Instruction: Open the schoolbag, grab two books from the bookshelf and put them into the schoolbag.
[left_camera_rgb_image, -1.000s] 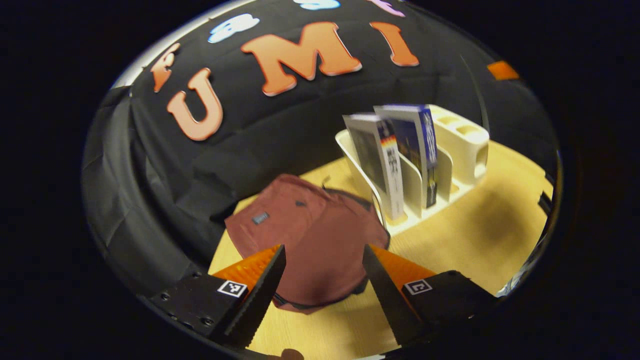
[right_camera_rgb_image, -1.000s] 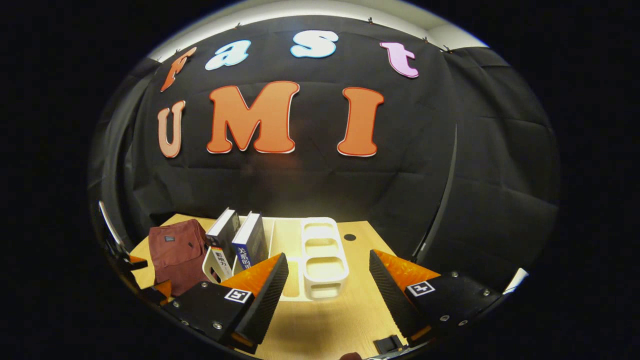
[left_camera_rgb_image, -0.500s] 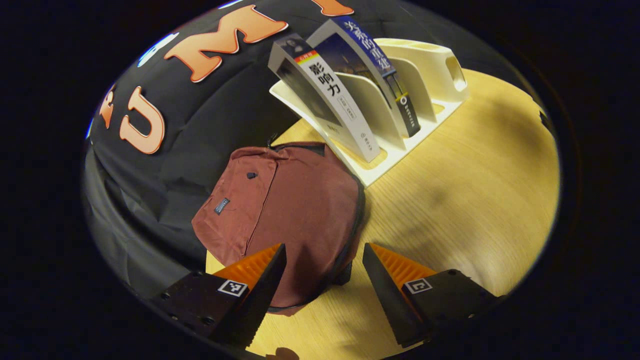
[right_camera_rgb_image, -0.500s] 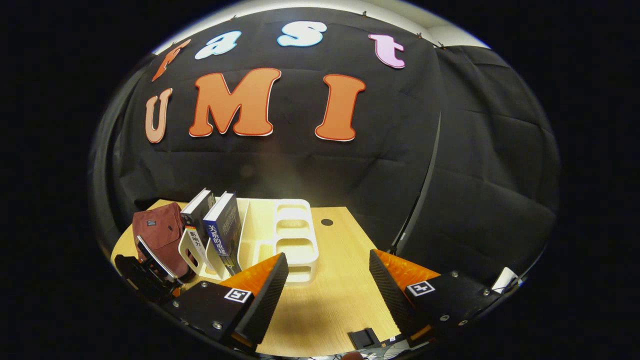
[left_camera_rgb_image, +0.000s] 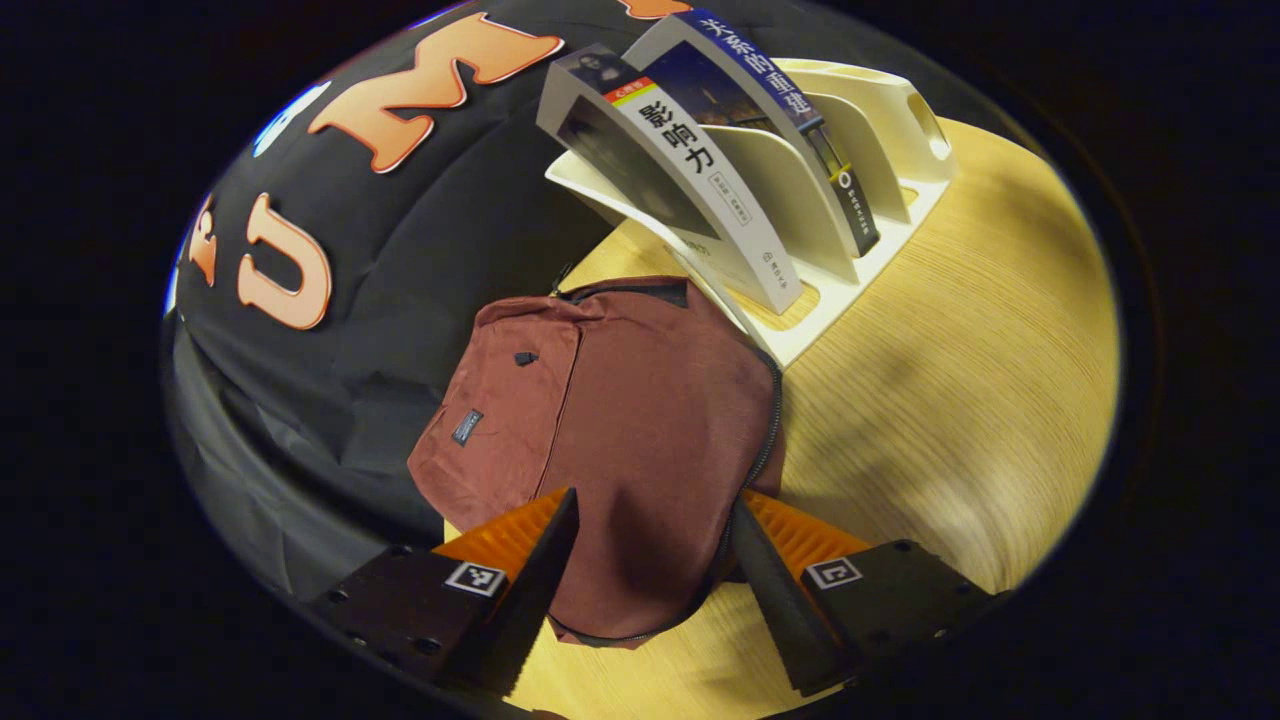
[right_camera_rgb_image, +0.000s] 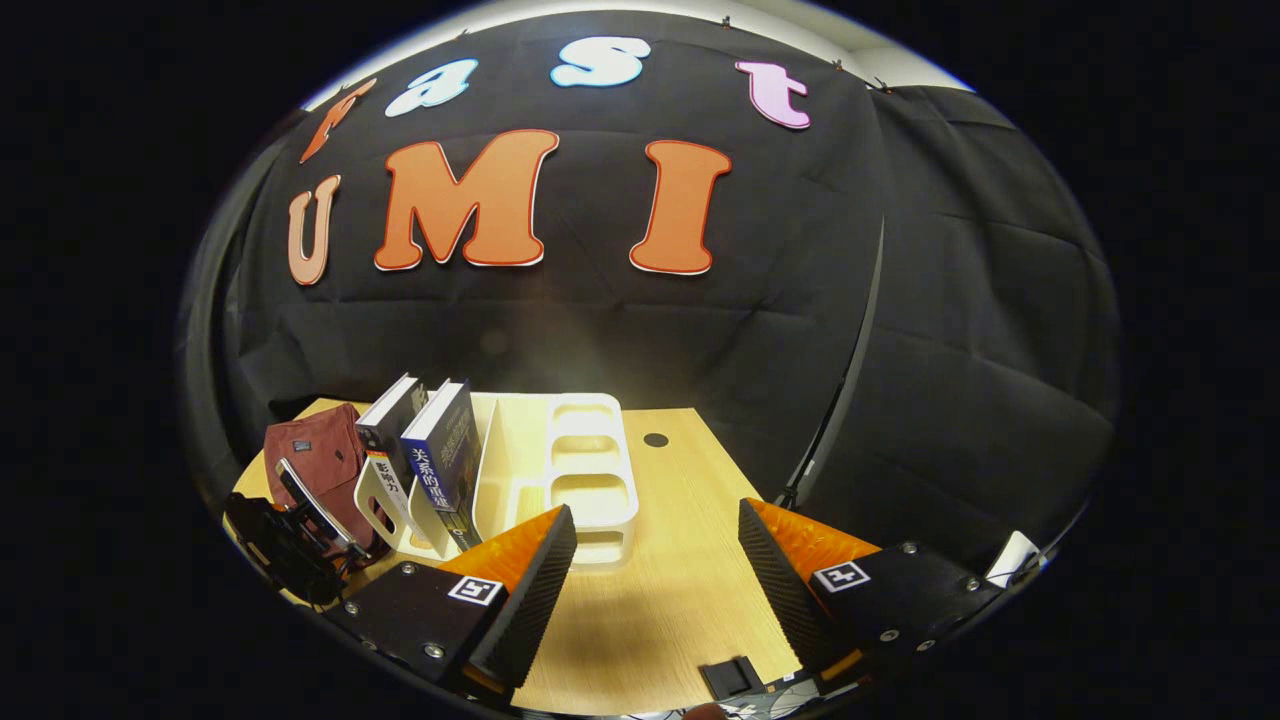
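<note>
A dark red schoolbag (left_camera_rgb_image: 610, 420) lies flat on the wooden table, its zipper running along the right edge. My left gripper (left_camera_rgb_image: 650, 560) hovers open over the bag's near end, fingers straddling it without touching. Behind the bag stands a white bookshelf (left_camera_rgb_image: 850, 190) with a grey-spined book (left_camera_rgb_image: 700, 160) and a blue-spined book (left_camera_rgb_image: 770, 90) leaning in its slots. In the right gripper view the schoolbag (right_camera_rgb_image: 320, 455), the grey book (right_camera_rgb_image: 385, 440), the blue book (right_camera_rgb_image: 440, 455) and the bookshelf (right_camera_rgb_image: 585, 480) sit far left. My right gripper (right_camera_rgb_image: 655, 570) is open above bare table, and the left gripper (right_camera_rgb_image: 290, 540) shows by the bag.
The booth's black cloth wall closes off the back and both sides. The wooden table (right_camera_rgb_image: 660, 620) has a small round hole (right_camera_rgb_image: 656, 440) near its back edge. A small black object (right_camera_rgb_image: 730, 678) lies at the table's near edge.
My left gripper has tilted down and closed in on the schoolbag, which now lies between its fingers. The right gripper has drifted slightly and stays open.
</note>
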